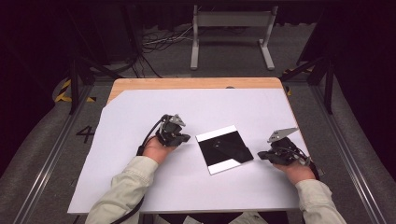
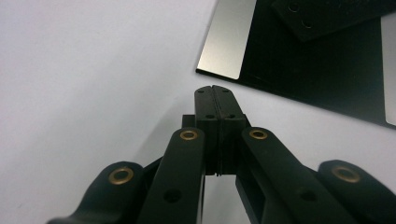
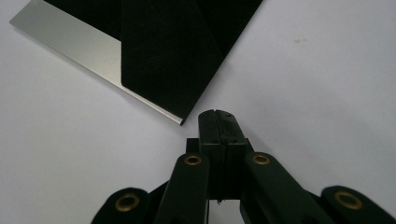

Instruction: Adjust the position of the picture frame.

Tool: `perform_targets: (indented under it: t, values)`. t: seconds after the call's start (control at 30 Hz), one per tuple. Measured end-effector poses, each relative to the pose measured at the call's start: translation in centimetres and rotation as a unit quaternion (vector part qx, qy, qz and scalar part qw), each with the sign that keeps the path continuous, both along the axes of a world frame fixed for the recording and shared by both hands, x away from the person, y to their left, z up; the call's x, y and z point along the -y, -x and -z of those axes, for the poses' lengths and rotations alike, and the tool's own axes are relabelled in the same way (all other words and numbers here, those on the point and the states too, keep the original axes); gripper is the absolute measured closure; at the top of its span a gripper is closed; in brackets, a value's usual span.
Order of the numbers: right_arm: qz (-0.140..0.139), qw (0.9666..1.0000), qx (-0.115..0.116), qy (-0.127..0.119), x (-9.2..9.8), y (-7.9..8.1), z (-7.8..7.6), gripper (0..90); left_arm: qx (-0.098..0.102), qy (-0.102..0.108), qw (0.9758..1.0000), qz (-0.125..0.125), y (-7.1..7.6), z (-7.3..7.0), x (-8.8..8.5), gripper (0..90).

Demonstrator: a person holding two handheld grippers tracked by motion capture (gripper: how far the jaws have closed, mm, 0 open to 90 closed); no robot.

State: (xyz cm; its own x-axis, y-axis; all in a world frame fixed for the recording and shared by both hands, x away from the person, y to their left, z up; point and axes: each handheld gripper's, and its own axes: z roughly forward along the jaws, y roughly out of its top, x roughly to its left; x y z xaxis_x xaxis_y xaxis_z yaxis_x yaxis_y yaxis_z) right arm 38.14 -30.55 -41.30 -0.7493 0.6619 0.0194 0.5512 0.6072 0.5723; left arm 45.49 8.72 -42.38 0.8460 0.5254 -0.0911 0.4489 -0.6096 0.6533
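A square plate, black in the middle with a shiny silver strip along two opposite edges, lies flat on the white table sheet. Something black lies across its top. My left gripper rests just left of the plate, jaws pressed together with nothing between them. In the left gripper view my left gripper points at the plate near a silver strip. My right gripper sits at the plate's right corner, also shut and empty. In the right gripper view my right gripper nearly touches the plate at its corner.
The white sheet covers a wooden table whose far edge shows bare wood. Beyond the table stand a grey metal frame and loose cables on the floor. Both sleeved forearms reach in from the near edge.
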Motion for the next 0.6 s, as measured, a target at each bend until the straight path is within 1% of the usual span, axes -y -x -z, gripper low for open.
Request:
perform_targets:
  t: [0.03,0.07,0.3,0.5,0.53,0.6]
  values:
    - [-0.002,1.0,-0.001,0.003,-0.2,-0.2,0.1,90.0,0.002,0.0,1.0,-0.004,0.1,0.0,-0.1,90.0]
    - [-0.003,1.0,-0.002,0.005,-0.3,-0.3,0.2,90.0,0.001,0.003,1.0,0.0,0.1,0.0,-0.4,90.0]
    - [-0.013,0.9997,-0.015,0.011,-1.6,-0.8,0.9,90.0,0.0,0.009,1.0,-0.005,0.3,-0.2,-1.3,90.0]
    - [-0.013,0.9996,-0.017,0.02,-2.0,-0.6,0.7,90.0,0.0,0.013,0.9999,-0.007,0.3,-0.3,-1.6,90.0]
    - [-0.014,0.9996,-0.017,0.02,-2.0,-0.6,0.6,90.0,-0.002,0.015,0.9999,-0.007,0.3,-0.2,-1.6,90.0]
    - [-0.016,0.9995,-0.02,0.019,-2.0,-0.4,0.6,90.0,0.0,0.014,0.9999,-0.008,0.3,-0.2,-1.6,90.0]
